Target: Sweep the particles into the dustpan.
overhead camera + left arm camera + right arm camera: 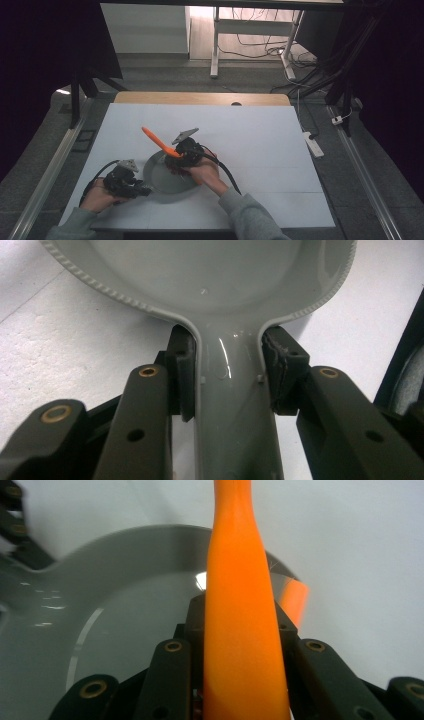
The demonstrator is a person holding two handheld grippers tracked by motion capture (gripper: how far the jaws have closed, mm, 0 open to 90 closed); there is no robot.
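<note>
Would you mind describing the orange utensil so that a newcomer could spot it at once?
On the white table, look near the front edge for the grey pan. Above its far rim the right gripper holds a long orange utensil, angled up and away to the left. It is the one brightly coloured thing among grey and black items.

Grey pan (210, 285) on white table (60, 355), left gripper (227, 370) clamping its handle (230, 410) — beaded rim, glossy bowl
</note>
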